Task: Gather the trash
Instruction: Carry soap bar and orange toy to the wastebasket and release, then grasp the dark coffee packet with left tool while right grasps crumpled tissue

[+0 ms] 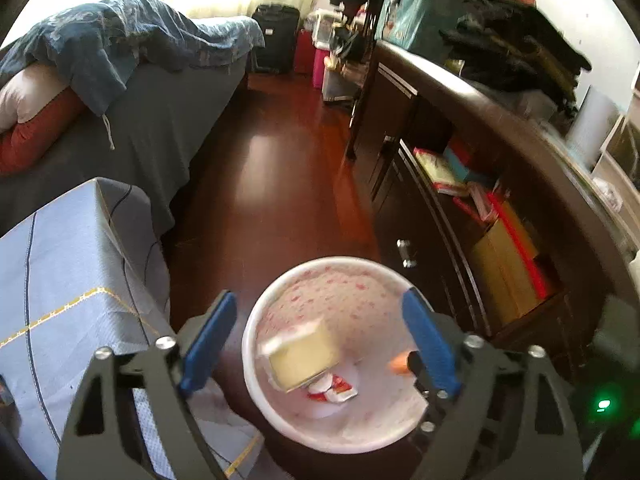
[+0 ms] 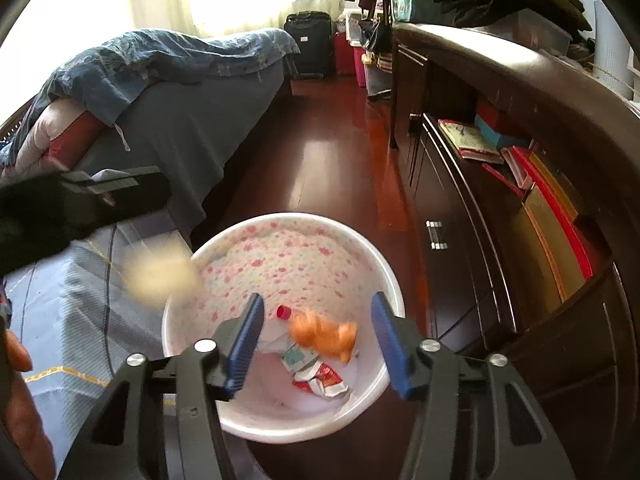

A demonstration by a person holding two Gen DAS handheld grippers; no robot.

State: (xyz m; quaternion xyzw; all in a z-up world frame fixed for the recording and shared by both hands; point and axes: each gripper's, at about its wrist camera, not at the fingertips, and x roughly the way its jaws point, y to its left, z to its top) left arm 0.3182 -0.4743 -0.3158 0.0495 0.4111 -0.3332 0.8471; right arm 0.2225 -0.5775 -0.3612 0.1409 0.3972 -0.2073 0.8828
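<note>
A white bin (image 1: 344, 261) with a pink-flowered lining stands on the dark floor below both grippers. My left gripper (image 1: 320, 300) is open above it. A pale yellow block (image 1: 302, 360) hangs blurred in the air over the bin's inside, touching neither blue pad. My right gripper (image 2: 317, 300) is open over the same bin (image 2: 288, 216). An orange crumpled piece (image 2: 324, 334) is blurred between its fingers and clear of both. At the bottom lie a red-and-white wrapper (image 2: 320, 382) and a red-capped item (image 2: 283, 312). The yellow block (image 2: 160, 276) shows as a smear at the bin's left rim.
A table with a light blue cloth (image 1: 60, 280) stands just left of the bin. A dark cabinet (image 1: 460, 240) with books and boxes runs along the right. A bed (image 1: 140, 128) lies beyond, with red-brown floor (image 1: 272, 168) between. A hand (image 2: 16, 354) shows at the left edge.
</note>
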